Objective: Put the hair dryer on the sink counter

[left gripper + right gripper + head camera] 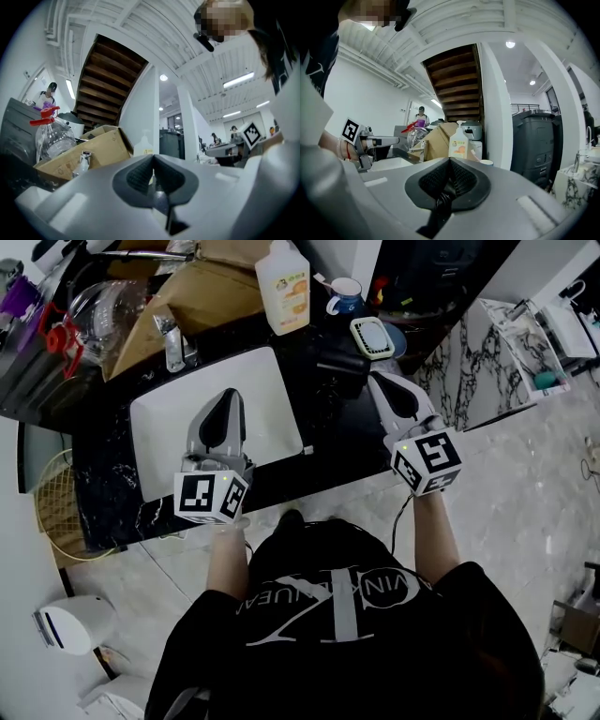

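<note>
A black, bulky shape that looks like the hair dryer [336, 371] lies on the black sink counter [103, 474], just right of the white basin [164, 432]. It is hard to make out against the dark stone. My right gripper [377, 381] points at it from the counter's front right. In the right gripper view its jaws [450, 161] are shut on a black ribbed cord [440, 201]. A thin black cord [398, 521] hangs below that gripper. My left gripper [230, 395] hovers over the basin, shut with nothing between its fingers [140, 176].
Along the back of the counter stand a faucet [173, 343], a soap bottle [283, 287], a blue mug [345, 296] and a soap dish [372, 337]. A cardboard box [187, 296] and a water jug [94, 315] lie back left. A marble stand [478, 362] is at right.
</note>
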